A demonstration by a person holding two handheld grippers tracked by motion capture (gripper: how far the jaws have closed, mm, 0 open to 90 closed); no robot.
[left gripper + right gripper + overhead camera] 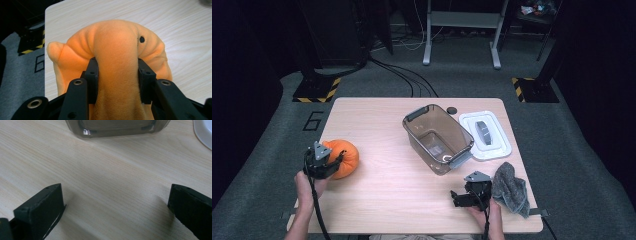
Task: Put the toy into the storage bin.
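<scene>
**Plush pinched at the left edge, bin waiting at centre**

While the right gripper [460, 198] idles low in the high view, its jaws spread wide over bare wood, the left gripper [330, 162] is clamped on the orange plush toy [343, 156] at the left of the frame. In the left gripper view the pads [92, 75] bite into a raised fold of the toy, squeezing it narrow, probably because the soft body offers no firm edge to grab. The toy seems to rest on the table [377, 185], though contact underneath is hard to confirm.

At centre sits the clear bin [437, 138], open and turned at an angle, its white lid [485, 135] lying just beside it toward the right, seemingly set aside so the mouth is free. A grey cloth [511, 189] lies crumpled at lower right, next to the right hand [486, 212]. The right gripper faces the bin's near wall, perhaps ready to steady it.
</scene>
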